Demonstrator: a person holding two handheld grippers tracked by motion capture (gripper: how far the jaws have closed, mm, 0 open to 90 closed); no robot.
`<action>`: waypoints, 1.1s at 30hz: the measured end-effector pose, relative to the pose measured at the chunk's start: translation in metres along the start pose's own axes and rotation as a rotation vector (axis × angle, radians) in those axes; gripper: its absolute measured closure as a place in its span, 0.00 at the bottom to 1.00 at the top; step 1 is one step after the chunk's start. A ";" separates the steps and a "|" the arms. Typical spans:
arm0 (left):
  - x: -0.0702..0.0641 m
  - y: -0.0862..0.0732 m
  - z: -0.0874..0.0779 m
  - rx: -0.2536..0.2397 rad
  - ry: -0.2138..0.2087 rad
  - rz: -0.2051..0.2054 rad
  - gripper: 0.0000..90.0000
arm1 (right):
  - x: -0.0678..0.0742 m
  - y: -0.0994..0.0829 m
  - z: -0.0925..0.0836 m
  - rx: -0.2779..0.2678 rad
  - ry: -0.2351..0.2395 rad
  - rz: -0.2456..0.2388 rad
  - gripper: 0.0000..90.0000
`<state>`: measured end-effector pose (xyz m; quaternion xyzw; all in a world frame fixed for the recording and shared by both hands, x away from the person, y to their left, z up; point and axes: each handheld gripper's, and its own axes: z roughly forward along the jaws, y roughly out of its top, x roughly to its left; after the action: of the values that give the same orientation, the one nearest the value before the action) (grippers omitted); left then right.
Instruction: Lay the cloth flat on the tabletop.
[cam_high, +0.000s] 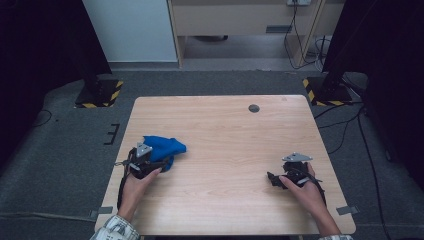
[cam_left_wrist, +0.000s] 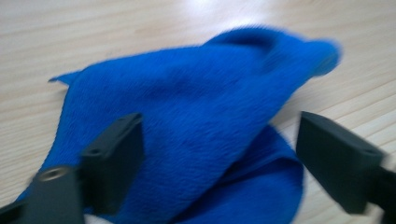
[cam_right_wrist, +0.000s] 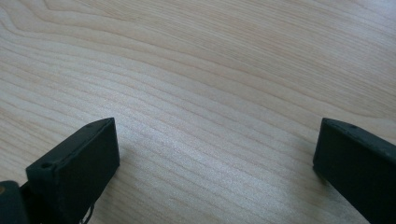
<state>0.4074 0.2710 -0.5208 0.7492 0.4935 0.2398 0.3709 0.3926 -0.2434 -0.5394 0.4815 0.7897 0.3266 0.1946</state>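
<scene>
Spanning the whole scene, the wooden table carries a crumpled blue cloth lying bunched right at the tip of the left tongs, whose jaws stand apart with a raised fold between them, not pinched. It looks soft, light and limp, likely to sag and drag when lifted, so a thick ridge of fabric seems a surer hold than a thin edge. Well apart from it, the right tongs rest open over bare wood.
</scene>
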 end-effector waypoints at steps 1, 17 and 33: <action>0.000 0.000 0.000 0.000 0.000 0.000 0.30 | 0.000 0.000 0.000 0.000 0.000 0.000 0.01; -0.001 0.006 0.001 0.002 -0.092 0.029 0.92 | 0.000 0.000 0.000 -0.001 0.000 -0.003 0.01; -0.083 0.023 0.007 -0.013 -0.279 0.205 0.92 | -0.001 0.013 -0.011 -0.044 0.056 -0.027 0.36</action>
<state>0.3924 0.1874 -0.5067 0.8193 0.3566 0.1732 0.4142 0.3941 -0.2437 -0.5222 0.4572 0.7939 0.3544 0.1872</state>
